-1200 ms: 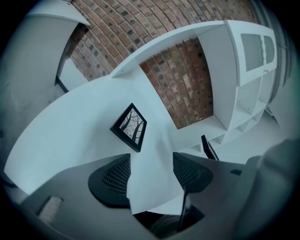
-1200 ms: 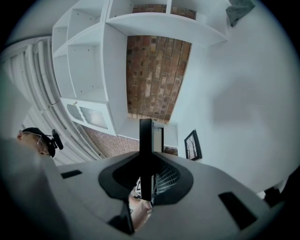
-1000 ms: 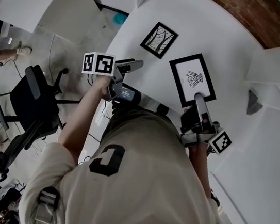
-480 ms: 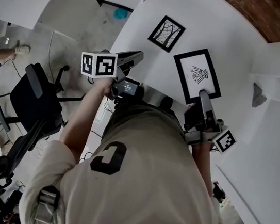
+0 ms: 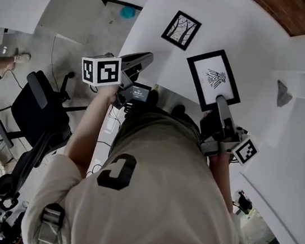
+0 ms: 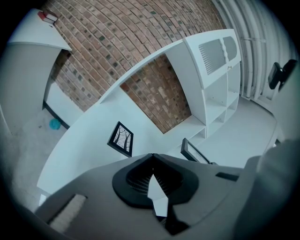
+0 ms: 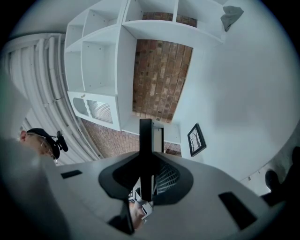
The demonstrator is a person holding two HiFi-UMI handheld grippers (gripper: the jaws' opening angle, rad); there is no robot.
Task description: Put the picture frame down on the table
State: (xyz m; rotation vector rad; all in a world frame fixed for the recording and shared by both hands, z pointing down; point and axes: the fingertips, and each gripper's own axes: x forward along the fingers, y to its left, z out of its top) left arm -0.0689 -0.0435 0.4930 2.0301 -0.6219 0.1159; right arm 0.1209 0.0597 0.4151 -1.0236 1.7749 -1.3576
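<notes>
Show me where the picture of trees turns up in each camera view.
Head view: picture of trees top centre, on the white table.
Left gripper view: left of centre, just above the jaws.
Right gripper view: right of centre, beside the jaws.
Shared landmark: the bigger frame held by the right gripper.

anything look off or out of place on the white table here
Nothing looks spilled or damaged. The one odd bit: the bird-drawing picture frame isn't down on the table; the right gripper is shut on its near edge, holding it up. The tree picture frame sits farther along the table.
</notes>
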